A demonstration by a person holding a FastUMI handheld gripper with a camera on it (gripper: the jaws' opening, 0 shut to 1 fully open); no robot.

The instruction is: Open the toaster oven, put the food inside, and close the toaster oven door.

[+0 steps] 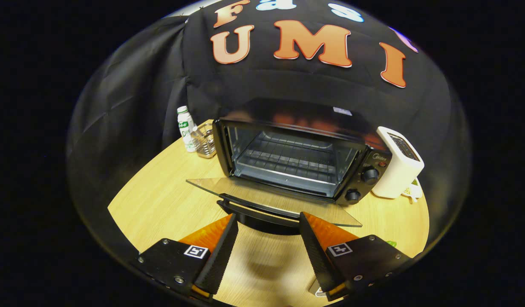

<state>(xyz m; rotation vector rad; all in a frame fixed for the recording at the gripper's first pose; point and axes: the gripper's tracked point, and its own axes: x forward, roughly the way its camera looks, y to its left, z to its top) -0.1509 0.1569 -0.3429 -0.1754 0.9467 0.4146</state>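
Black toaster oven on wooden table, glass door folded down flat; gripper fingers spread, empty, flanking the door's black handle.

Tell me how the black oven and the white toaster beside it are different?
The oven is black, wide and low; the toaster is white, narrow and tall. The oven opens at the front, its glass door folded down flat; the toaster has a slot on top. Both stand on the wooden table, beyond the open gripper.
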